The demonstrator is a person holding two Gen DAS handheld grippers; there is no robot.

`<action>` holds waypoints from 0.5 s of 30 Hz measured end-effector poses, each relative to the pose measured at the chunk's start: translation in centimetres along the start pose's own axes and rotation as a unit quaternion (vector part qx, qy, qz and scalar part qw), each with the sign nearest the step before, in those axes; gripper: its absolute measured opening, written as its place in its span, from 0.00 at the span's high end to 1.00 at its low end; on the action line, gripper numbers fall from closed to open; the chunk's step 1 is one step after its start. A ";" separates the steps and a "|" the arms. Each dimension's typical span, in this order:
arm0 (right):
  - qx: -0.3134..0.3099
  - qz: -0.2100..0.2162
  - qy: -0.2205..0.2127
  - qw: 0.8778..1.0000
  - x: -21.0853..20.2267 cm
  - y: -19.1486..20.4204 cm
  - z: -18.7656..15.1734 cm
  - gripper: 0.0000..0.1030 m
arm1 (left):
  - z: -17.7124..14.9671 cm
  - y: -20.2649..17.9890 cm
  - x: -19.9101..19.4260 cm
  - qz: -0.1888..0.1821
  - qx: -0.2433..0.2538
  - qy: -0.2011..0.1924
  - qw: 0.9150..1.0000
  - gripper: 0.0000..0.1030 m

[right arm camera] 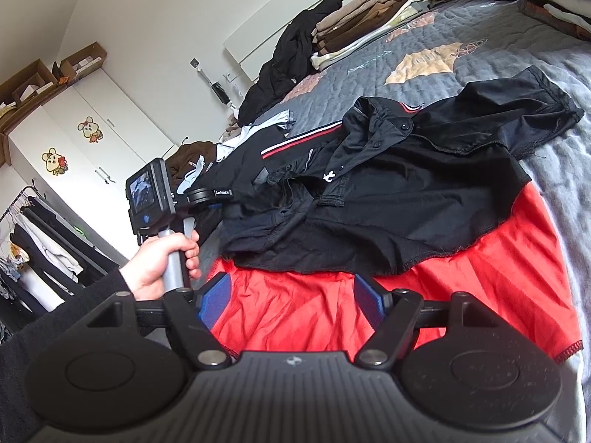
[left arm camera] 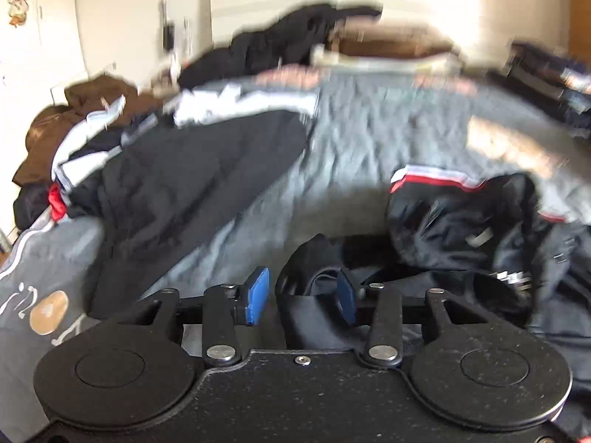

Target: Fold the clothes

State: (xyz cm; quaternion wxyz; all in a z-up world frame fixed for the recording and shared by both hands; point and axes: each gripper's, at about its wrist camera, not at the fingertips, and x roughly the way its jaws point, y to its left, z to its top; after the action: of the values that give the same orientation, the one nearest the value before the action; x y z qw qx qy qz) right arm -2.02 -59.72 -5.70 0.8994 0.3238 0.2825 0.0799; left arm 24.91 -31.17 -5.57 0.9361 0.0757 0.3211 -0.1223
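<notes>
Black shirt (left arm camera: 310, 310) between left jaws, unpinched

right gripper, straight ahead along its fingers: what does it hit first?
Probably the red fabric garment lying under and between the open right gripper. Just beyond lies the crumpled black polo shirt with red-and-white trim. Depth is hard to judge in this fisheye view.

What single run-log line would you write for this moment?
left hand-held gripper: open over black cloth | right hand-held gripper: open above red garment | black shirt: unfolded on bed
</notes>
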 end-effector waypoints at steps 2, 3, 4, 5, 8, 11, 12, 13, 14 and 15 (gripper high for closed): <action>0.001 -0.001 0.000 1.000 0.0 0.0 0.0 0.30 | -0.9 0.8 -3.0 -0.016 -0.008 -0.021 1.000 0.52; 0.000 -0.001 -0.001 1.000 0.0 0.0 0.0 0.30 | -1.3 1.2 -4.5 -0.023 -0.012 -0.031 0.999 0.51; -0.001 0.000 -0.002 1.000 -0.1 0.1 0.1 0.30 | -2.0 1.4 -6.0 -0.030 -0.010 -0.030 0.999 0.48; -0.002 0.001 -0.004 1.000 -0.2 0.2 0.1 0.30 | -2.6 1.6 -7.4 -0.036 -0.007 -0.030 0.999 0.42; -0.006 0.004 -0.008 1.000 -0.5 0.6 0.2 0.30 | -5.1 1.1 -10.3 -0.034 0.060 -0.010 0.998 0.35; -0.012 0.007 -0.013 1.000 -1.0 1.0 0.4 0.30 | -8.3 0.3 -12.9 -0.026 0.128 0.008 0.991 0.35; -0.014 0.008 -0.015 1.000 -1.0 1.2 0.6 0.30 | -9.5 0.3 -13.5 -0.025 0.132 0.019 0.991 0.35; -0.015 0.009 -0.017 1.000 -1.1 1.3 0.7 0.30 | -10.6 0.4 -14.1 -0.023 0.136 0.029 0.990 0.35; -0.016 0.009 -0.020 1.000 -1.3 1.5 0.8 0.30 | -11.7 0.4 -14.6 -0.022 0.140 0.040 0.989 0.35; -0.018 0.010 -0.022 1.000 -1.4 1.7 0.9 0.30 | -12.8 0.6 -15.1 -0.022 0.136 0.047 0.989 0.35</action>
State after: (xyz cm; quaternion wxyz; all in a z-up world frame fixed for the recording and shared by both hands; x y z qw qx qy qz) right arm -2.63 -59.39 -3.39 0.9102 0.3124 0.2577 0.0867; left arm 6.06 -25.05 -6.16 0.8980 0.2008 0.3467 -0.1816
